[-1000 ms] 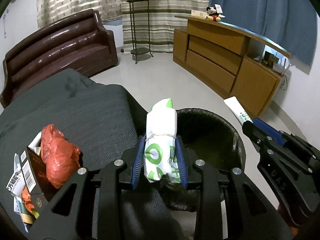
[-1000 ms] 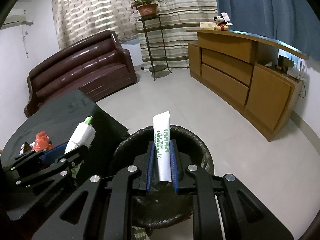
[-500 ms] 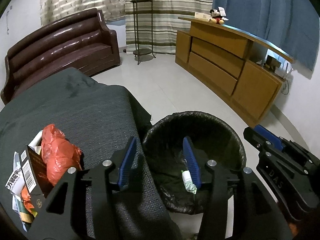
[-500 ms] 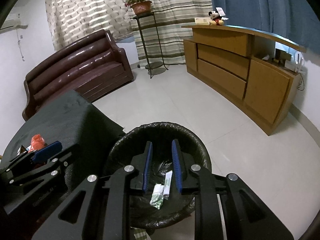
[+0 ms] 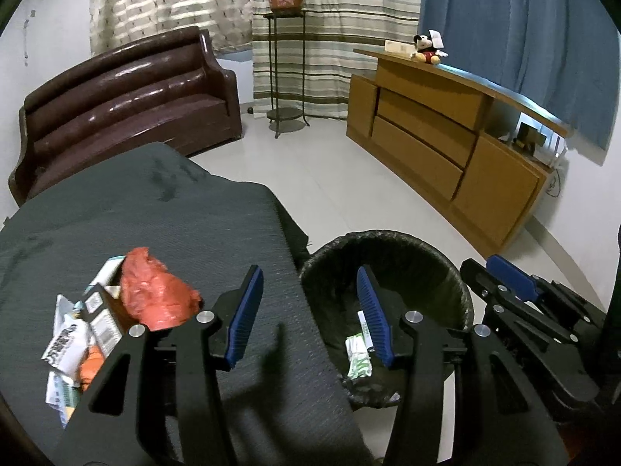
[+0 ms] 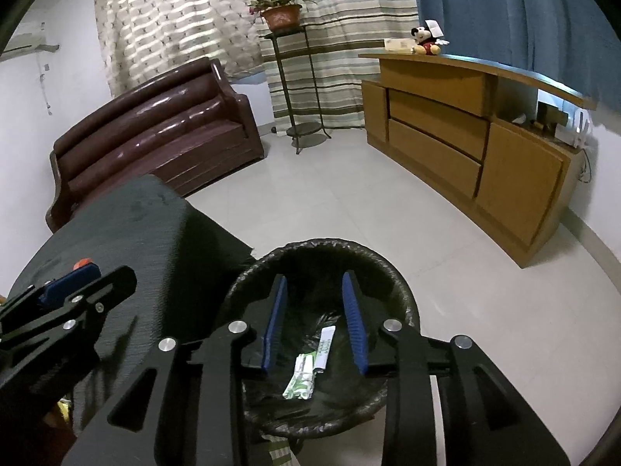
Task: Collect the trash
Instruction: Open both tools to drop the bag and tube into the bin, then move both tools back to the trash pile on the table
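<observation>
A bin with a black liner (image 5: 388, 235) (image 6: 407, 303) stands on the floor against the grey-clothed table (image 5: 155, 213). A white-and-green packet (image 5: 359, 361) (image 6: 300, 376) and a white tube (image 5: 365, 330) (image 6: 324, 347) lie at its bottom. My left gripper (image 5: 308, 270) hangs open and empty over the table edge and the bin rim. Directly above the bin, my right gripper (image 6: 313, 276) is opening its jaws with nothing between them. A red plastic bag (image 5: 155, 299) and some cartons and papers (image 5: 77, 334) are piled on the table to the left.
A brown sofa (image 5: 128, 105) stands behind the table. A metal plant stand (image 5: 285, 77) is at the back, a wooden sideboard (image 5: 446, 143) along the right. Pale tiled floor (image 5: 330, 178) lies between them. Each gripper shows at the edge of the other's view.
Both grippers opened. The packet dropped out of the left one and the tube out of the right one into the bin. The left gripper rose and drew back a little.
</observation>
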The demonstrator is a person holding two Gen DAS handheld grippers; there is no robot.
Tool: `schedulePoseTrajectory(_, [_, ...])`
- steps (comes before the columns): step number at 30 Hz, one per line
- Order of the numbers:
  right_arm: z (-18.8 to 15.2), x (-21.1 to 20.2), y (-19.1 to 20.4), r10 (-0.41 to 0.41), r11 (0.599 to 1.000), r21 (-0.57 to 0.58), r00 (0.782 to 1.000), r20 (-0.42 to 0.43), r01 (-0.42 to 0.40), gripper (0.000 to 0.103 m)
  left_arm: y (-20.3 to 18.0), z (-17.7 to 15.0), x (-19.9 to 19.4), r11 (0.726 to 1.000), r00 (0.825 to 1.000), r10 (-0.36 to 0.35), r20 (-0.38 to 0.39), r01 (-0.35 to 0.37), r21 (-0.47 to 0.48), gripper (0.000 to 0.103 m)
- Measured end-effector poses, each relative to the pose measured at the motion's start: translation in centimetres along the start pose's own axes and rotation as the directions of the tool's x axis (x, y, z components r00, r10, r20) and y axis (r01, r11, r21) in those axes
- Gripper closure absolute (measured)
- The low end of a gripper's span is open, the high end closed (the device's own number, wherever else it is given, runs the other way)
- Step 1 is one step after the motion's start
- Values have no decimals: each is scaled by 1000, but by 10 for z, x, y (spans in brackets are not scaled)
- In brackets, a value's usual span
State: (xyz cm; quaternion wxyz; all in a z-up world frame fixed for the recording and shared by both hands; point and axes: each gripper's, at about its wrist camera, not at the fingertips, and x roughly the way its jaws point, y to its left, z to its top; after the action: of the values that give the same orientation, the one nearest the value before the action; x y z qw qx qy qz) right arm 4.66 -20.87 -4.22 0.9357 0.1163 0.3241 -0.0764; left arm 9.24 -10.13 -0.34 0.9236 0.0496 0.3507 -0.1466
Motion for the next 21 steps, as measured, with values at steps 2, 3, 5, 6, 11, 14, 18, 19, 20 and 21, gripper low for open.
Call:
schedulePoseTrajectory(2, [-1,-2,5,3,1000,-10,1000,-1,-3,72,4,-2,-6,1000,1000,9,4,-9,-1,54])
schedulePoseTrajectory(3, [-2,-4,8,6,1000,-16,1000,-2,-6,72,7,-4,-9,1000,1000,14,6,-14,-2,54])
schedulePoseTrajectory(5, [-5,-6,15,11,1000,-26,1000,-5,-11,71,11,-7,-15,1000,1000,22,6,-22,-6,54])
schedulePoseTrajectory(6, [-6,-7,18,12,1000,-29,1000,-6,-13,71,15,-9,-18,1000,1000,27,5,-27,-10,54])
schedulePoseTrajectory(11, [-12,-12,36,34,998,-56,999,-20,-35,71,35,-19,-34,998,998,58,3,-58,-35,54])
schedulePoseTrajectory(14, [-14,-17,50,51,996,-74,999,-21,-52,71,53,-24,-45,995,997,83,7,-83,-55,54])
schedulePoseTrajectory(18, [-18,-23,69,77,992,-99,997,-19,-79,71,75,-30,-61,989,992,121,17,-120,-85,54])
schedulePoseTrajectory(19, [-19,-24,75,88,990,-105,996,-20,-90,71,81,-31,-65,987,991,133,21,-130,-93,54])
schedulePoseTrajectory(20, [-20,-25,80,95,989,-109,995,-21,-97,71,85,-33,-69,985,990,142,23,-139,-98,54])
schedulePoseTrajectory(21, [-21,-26,84,101,988,-112,995,-22,-103,71,92,-35,-74,983,988,155,25,-151,-107,54])
